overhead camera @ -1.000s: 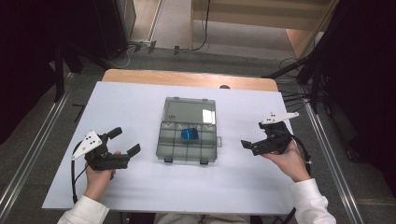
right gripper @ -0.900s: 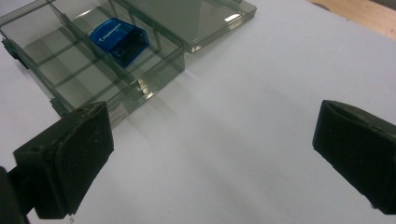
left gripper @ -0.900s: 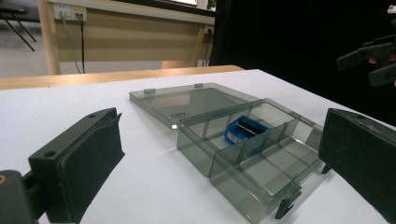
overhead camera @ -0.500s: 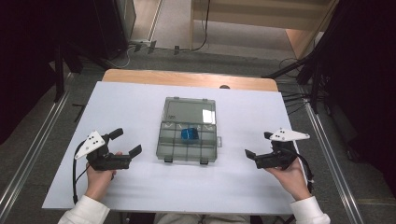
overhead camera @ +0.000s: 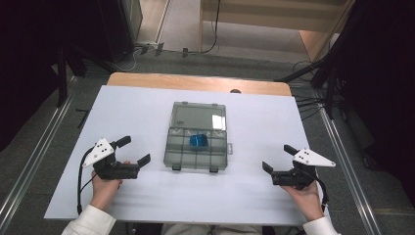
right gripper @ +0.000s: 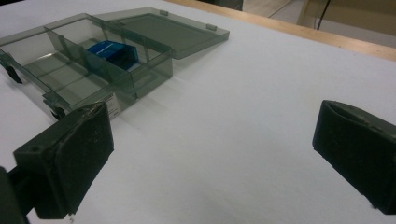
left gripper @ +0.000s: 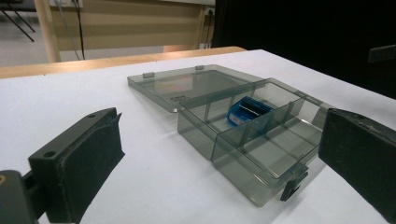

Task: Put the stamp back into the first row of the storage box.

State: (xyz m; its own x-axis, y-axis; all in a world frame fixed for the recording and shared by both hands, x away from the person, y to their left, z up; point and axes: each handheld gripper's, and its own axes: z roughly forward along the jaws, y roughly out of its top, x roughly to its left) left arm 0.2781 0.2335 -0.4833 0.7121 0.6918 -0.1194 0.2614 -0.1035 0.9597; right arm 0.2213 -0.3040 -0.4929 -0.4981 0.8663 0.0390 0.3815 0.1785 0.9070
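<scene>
A smoky clear compartment box [overhead camera: 196, 155] sits mid-table, its lid [overhead camera: 200, 116] folded flat at the far side. A small blue item [overhead camera: 198, 141] lies in one middle compartment; it also appears as the blue item [left gripper: 245, 112] and the blue item [right gripper: 113, 51] in the gripper views. My left gripper [overhead camera: 134, 150] rests left of the box, open, with nothing between its pads [left gripper: 88, 154]. Open and empty as well, my right gripper [overhead camera: 278, 157] is held to the right of the box, near the front edge, black pads [right gripper: 79, 149] wide apart over bare table.
The box stands on a white table sheet [overhead camera: 254, 117] with a wooden strip [overhead camera: 195, 82] along the far edge. Metal rails [overhead camera: 342, 147] run beside the table. Dark curtains flank both sides, and cables lie on the floor beyond.
My right gripper has drawn back toward the table's near edge and slightly right, staying open. The left gripper has barely shifted.
</scene>
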